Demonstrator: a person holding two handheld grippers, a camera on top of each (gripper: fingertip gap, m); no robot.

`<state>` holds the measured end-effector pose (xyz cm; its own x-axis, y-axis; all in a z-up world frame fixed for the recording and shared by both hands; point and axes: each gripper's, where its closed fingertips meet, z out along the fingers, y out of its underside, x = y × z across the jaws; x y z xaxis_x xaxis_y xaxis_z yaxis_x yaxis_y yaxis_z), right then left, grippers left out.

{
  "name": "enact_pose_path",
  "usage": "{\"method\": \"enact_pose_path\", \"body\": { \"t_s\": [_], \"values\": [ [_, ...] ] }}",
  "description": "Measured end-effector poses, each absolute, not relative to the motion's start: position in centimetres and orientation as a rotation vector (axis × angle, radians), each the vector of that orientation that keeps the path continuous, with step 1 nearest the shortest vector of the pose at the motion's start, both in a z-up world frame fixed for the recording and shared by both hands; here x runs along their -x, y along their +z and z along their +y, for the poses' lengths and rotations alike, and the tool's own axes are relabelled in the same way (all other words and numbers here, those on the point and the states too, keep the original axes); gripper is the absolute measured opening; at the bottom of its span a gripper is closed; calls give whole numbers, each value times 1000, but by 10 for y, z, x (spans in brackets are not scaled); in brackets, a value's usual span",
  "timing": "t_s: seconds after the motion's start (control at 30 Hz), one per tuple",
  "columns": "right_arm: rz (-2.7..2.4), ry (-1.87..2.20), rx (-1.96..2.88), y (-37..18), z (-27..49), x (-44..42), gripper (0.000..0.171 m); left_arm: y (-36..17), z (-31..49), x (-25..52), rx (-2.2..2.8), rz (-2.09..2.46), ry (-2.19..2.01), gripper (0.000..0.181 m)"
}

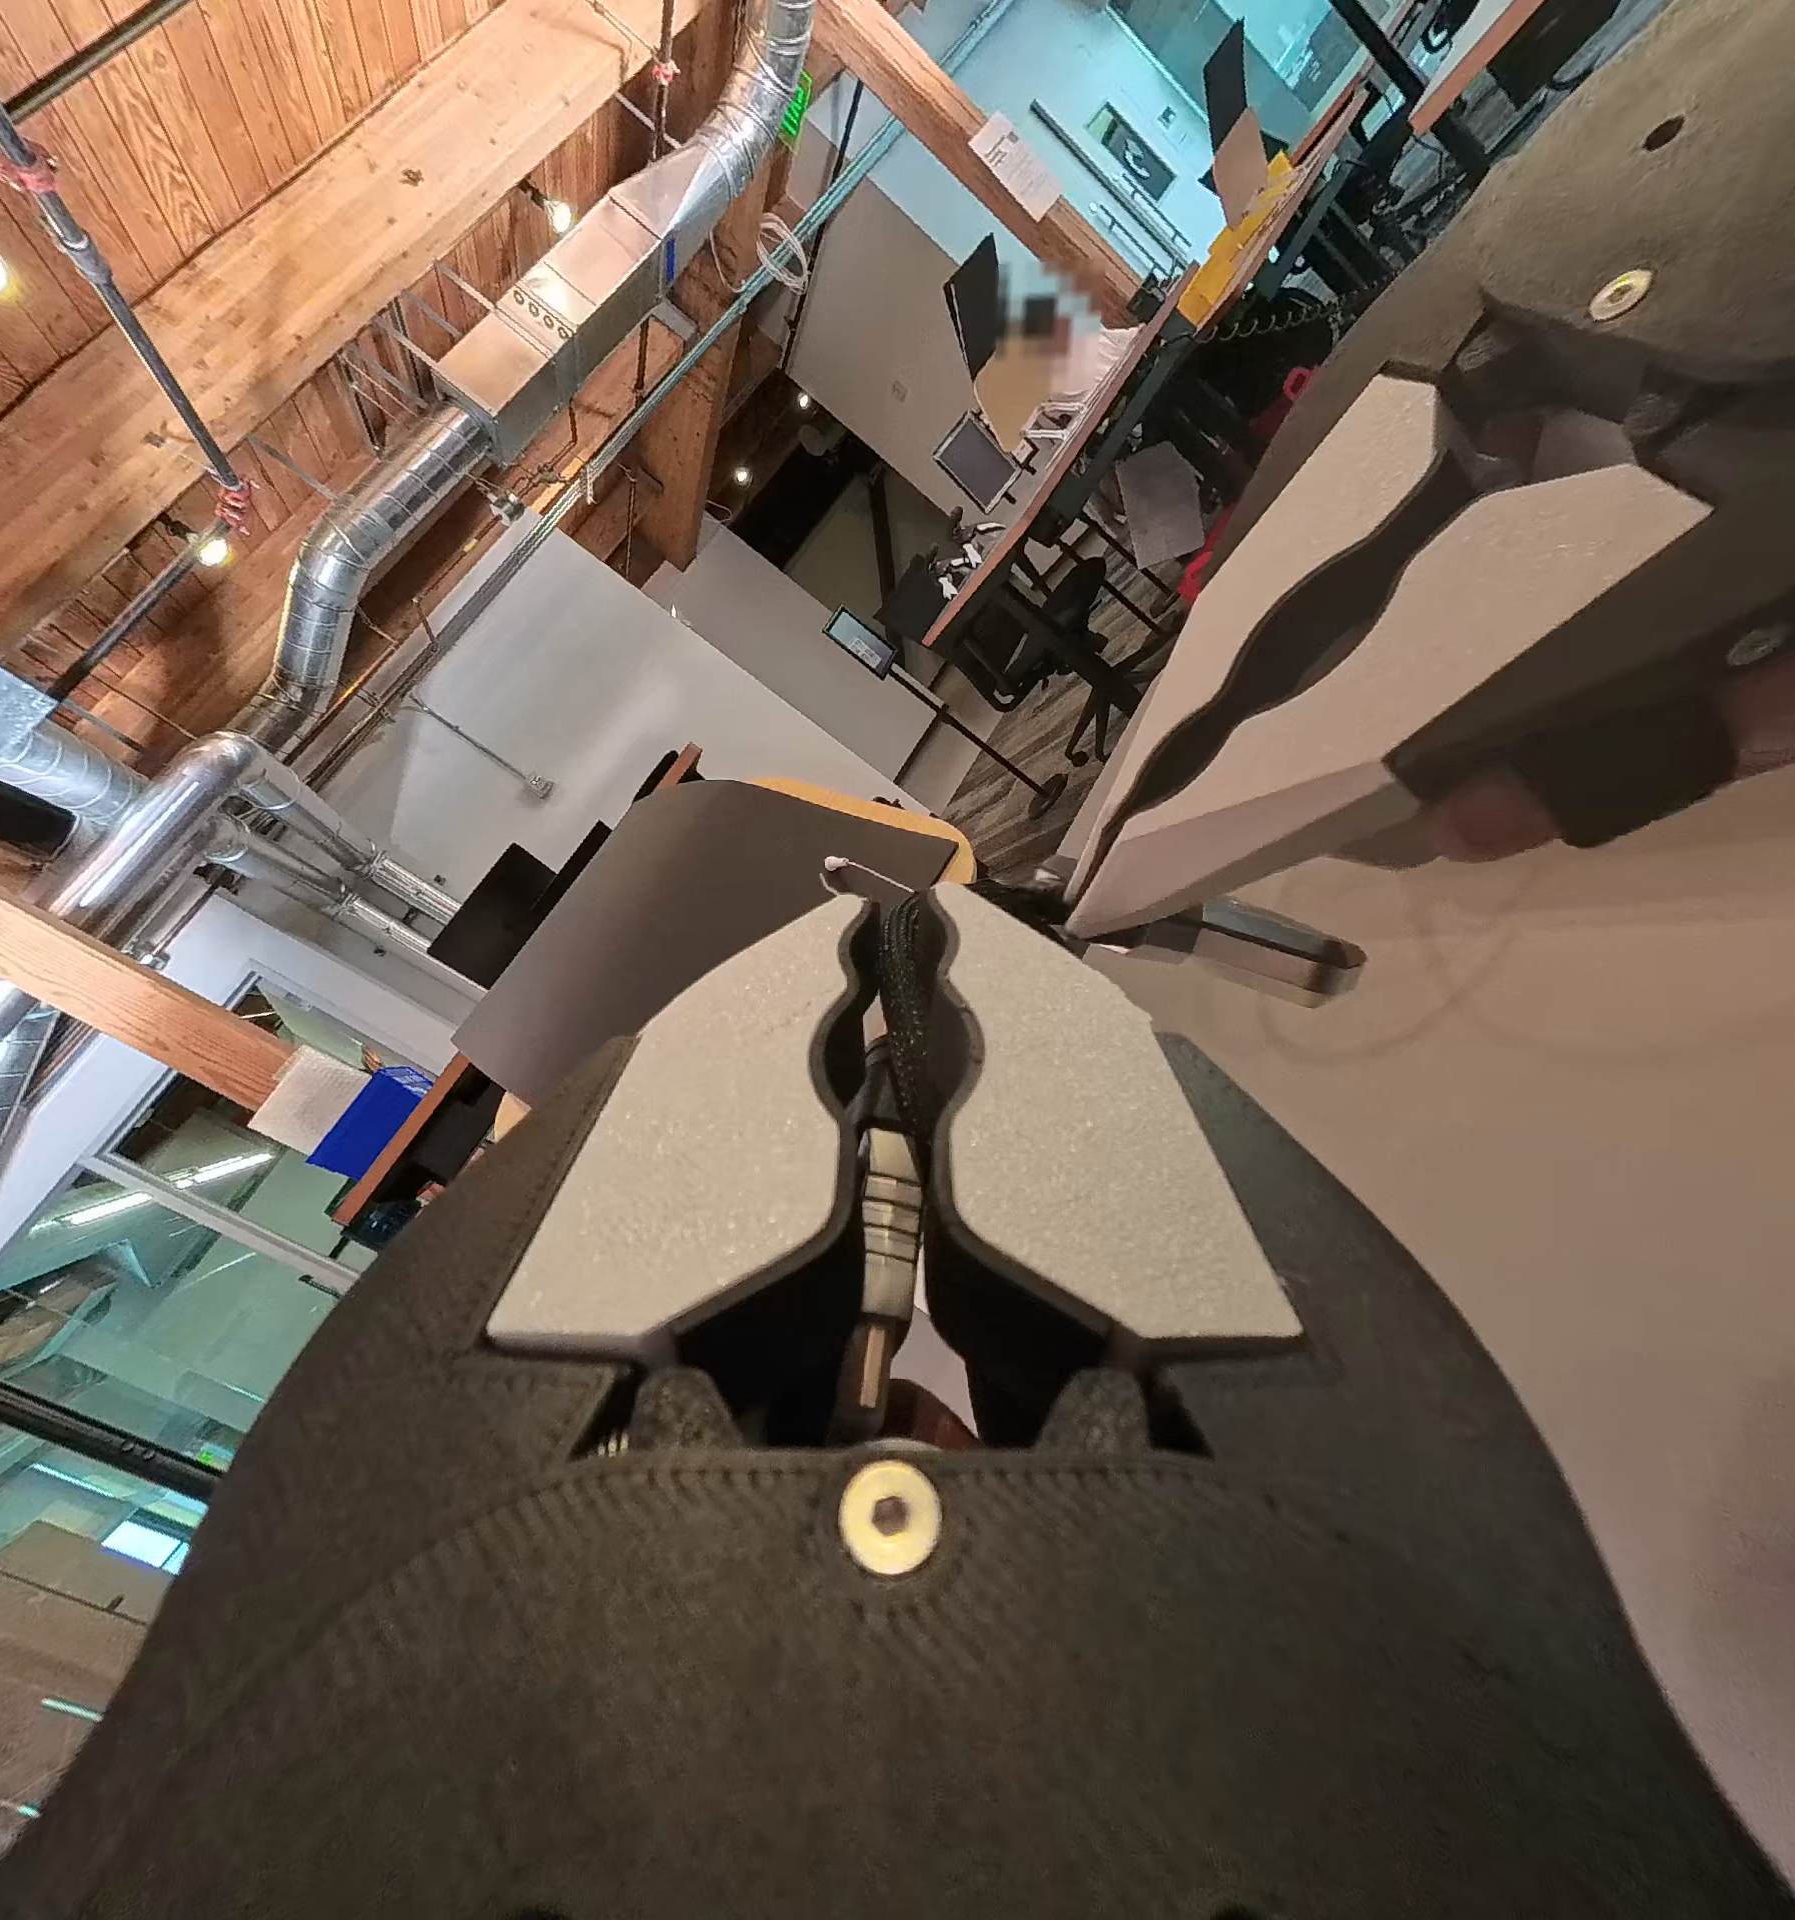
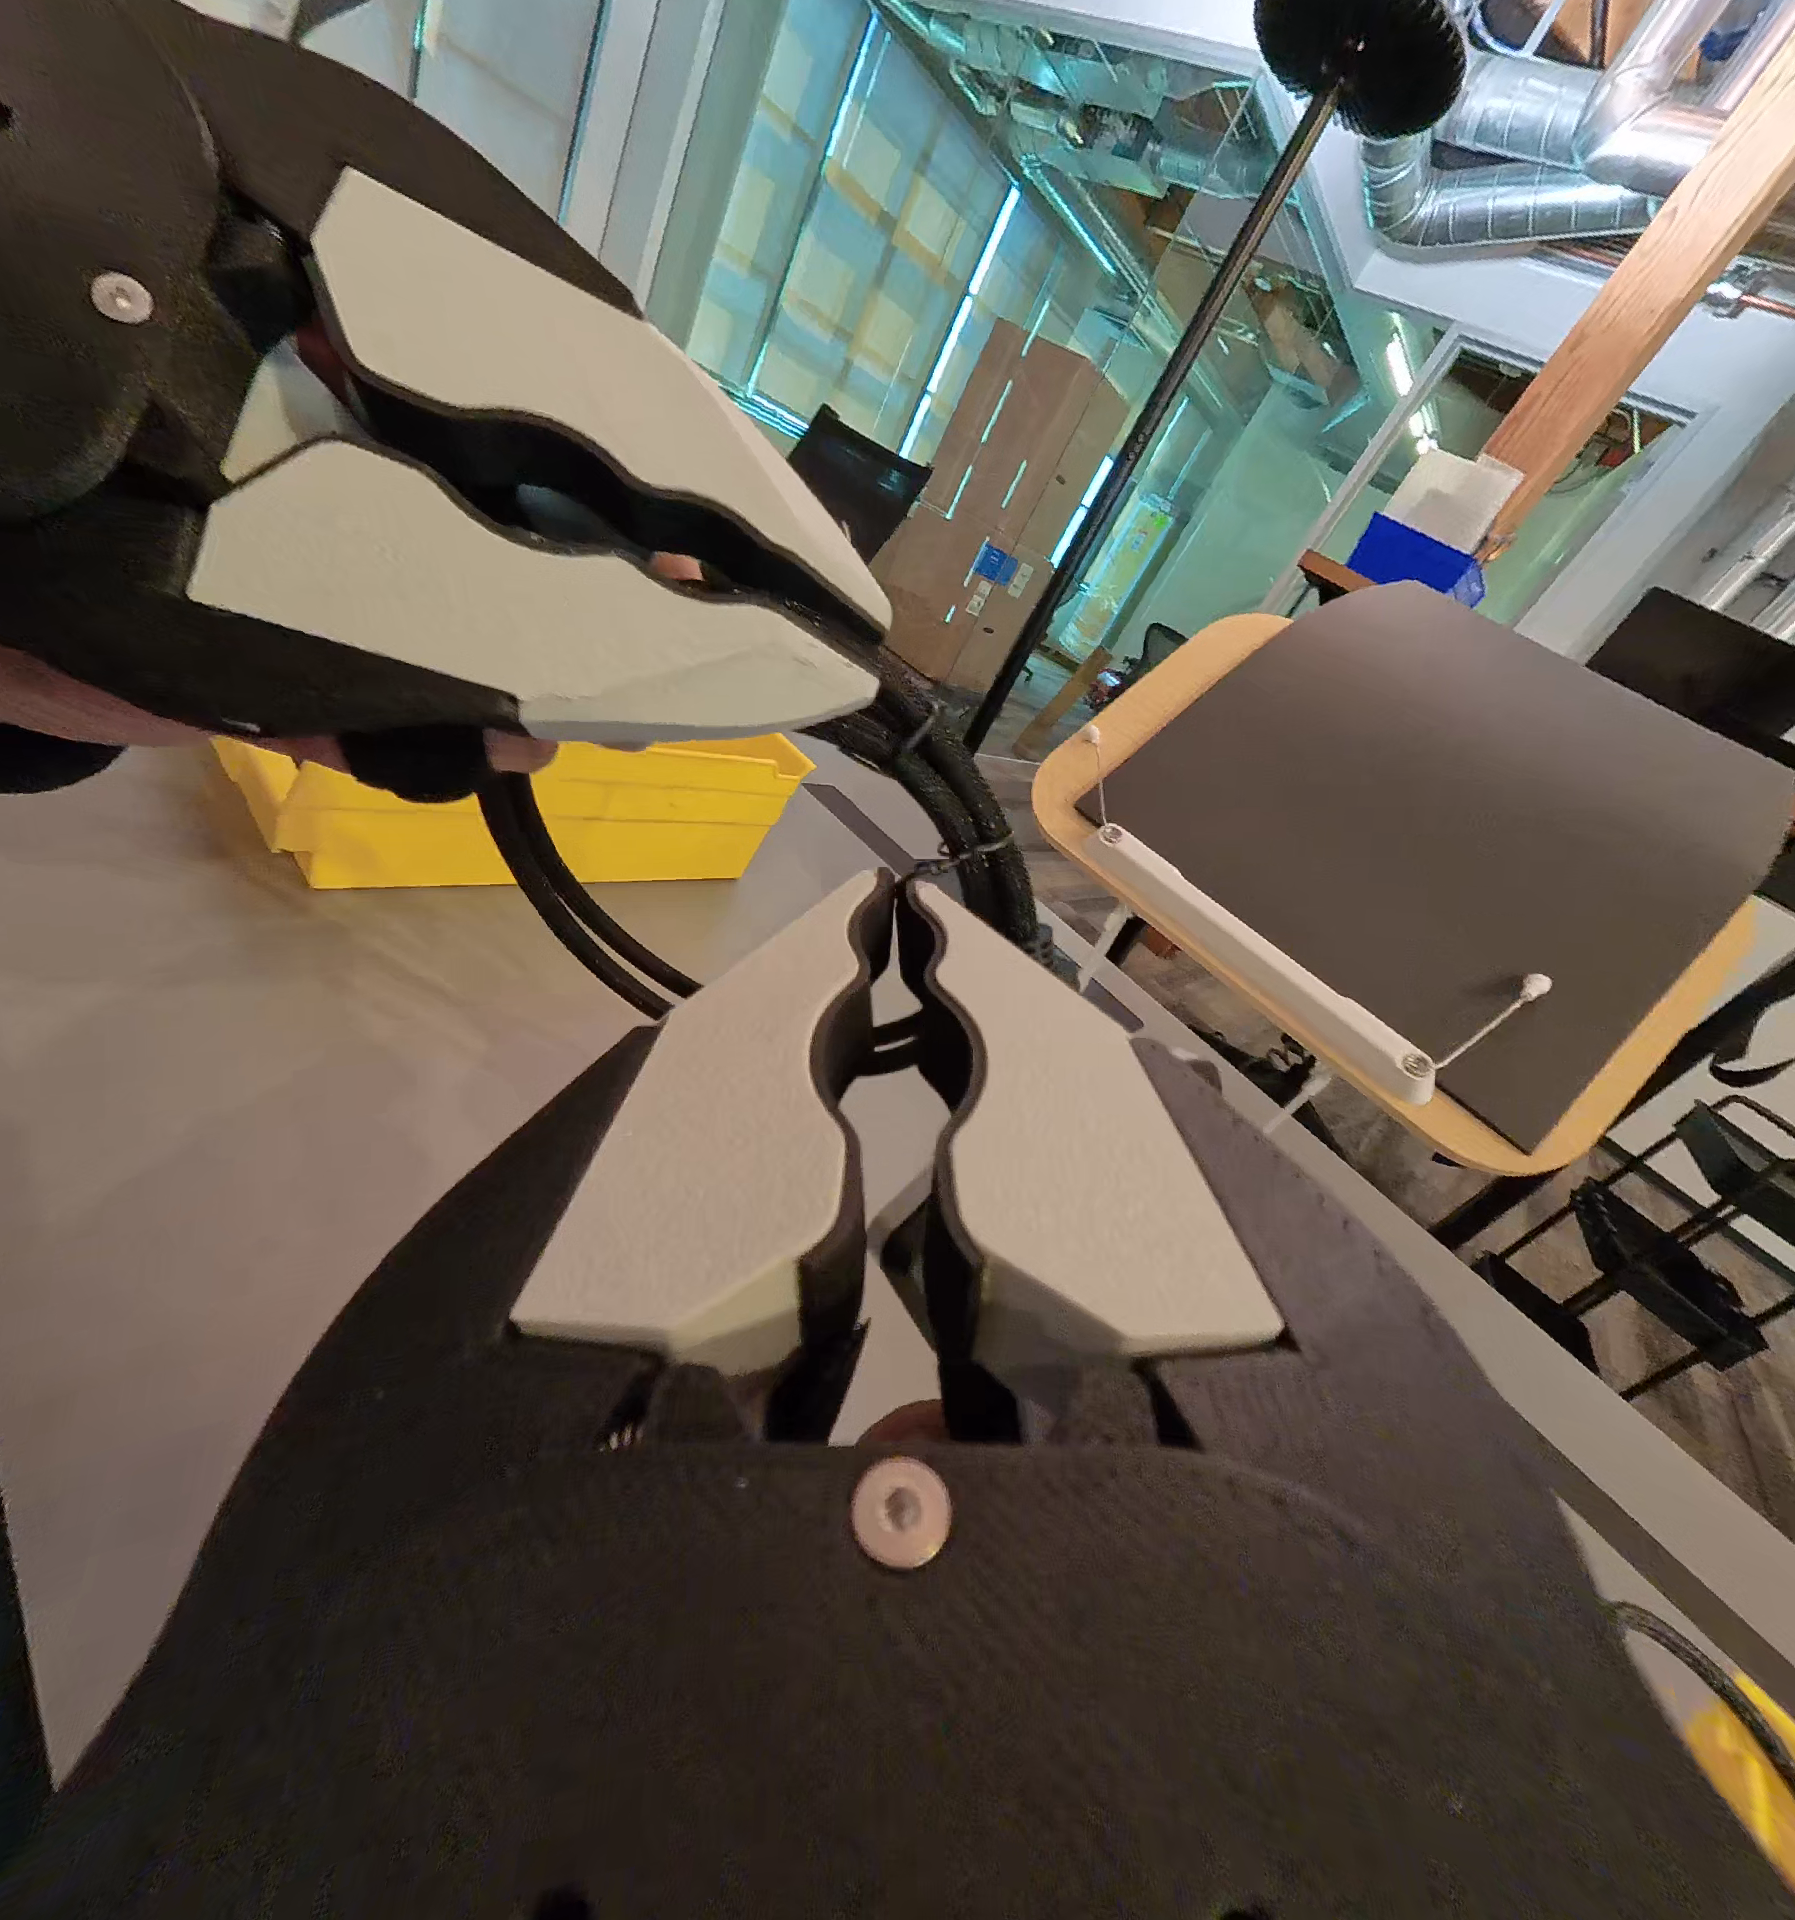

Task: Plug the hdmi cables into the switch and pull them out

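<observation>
Grey tabletop runs to its right edge as we clamp our left gripper on a braided cable; our right gripper is pinched nearly together.

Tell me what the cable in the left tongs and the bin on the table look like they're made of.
The cable has a black braided fabric sleeve, with a visible weave; its plug looks like shiny metal, ribbed and reflective. The left tongs are clamped on it. The yellow bin looks like moulded plastic, smooth and slightly glossy with a rolled rim.
</observation>
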<state>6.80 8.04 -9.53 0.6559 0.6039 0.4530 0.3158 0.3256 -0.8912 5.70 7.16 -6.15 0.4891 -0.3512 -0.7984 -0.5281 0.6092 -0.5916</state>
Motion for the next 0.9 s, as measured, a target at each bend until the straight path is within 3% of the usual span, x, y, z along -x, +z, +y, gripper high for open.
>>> {"method": "enact_pose_path", "body": {
  "t_s": [0.03, 0.57, 0.9],
  "values": [
    [-899, 232, 1268, -95, 79, -66, 0, -62, 71, -57, 959, 1102, 129, 5],
    [-956, -47, 1133, -89, 79, -78, 10, -62, 71, -58, 959, 1111, 127, 5],
    [-969, -164, 1118, -91, 85, -80, 0, -63, 71, -58, 961, 1113, 129, 5]
  ]
}}
